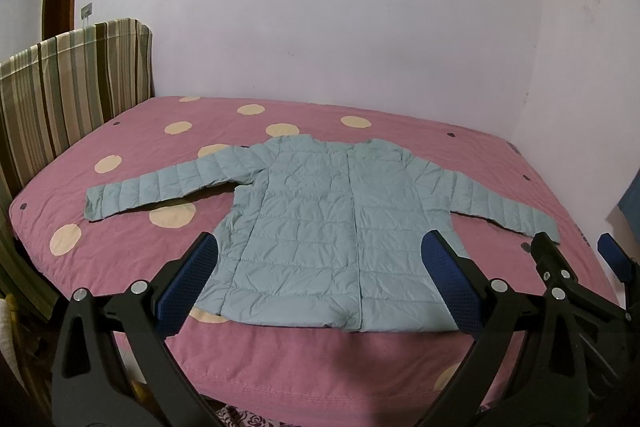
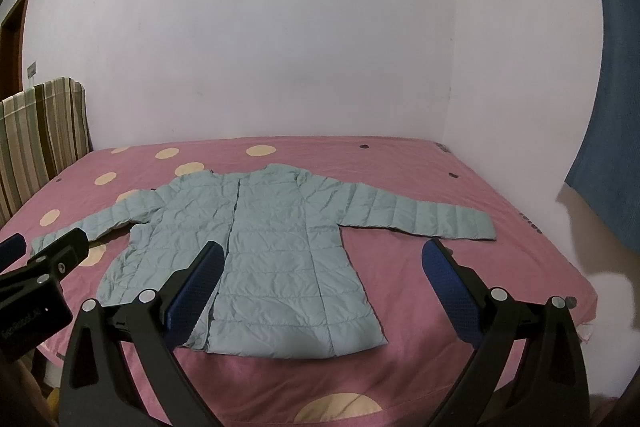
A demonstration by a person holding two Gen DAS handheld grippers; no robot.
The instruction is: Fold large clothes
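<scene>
A light blue quilted jacket (image 1: 316, 227) lies flat, front up, on a pink bed, both sleeves spread out to the sides. It also shows in the right wrist view (image 2: 272, 247). My left gripper (image 1: 320, 247) is open and empty, held above the near bed edge in front of the jacket's hem. My right gripper (image 2: 322, 255) is open and empty, held to the right of the left one, facing the jacket's right half. It shows at the right edge of the left wrist view (image 1: 576, 247). The left gripper shows at the left edge of the right wrist view (image 2: 46, 247).
The pink bed cover (image 1: 132, 251) has cream dots. A striped headboard (image 1: 60, 87) stands at the left. White walls (image 1: 320, 7) close the far side. A blue curtain (image 2: 612, 127) hangs at the right. The bed's near edge (image 1: 320, 367) is right below the grippers.
</scene>
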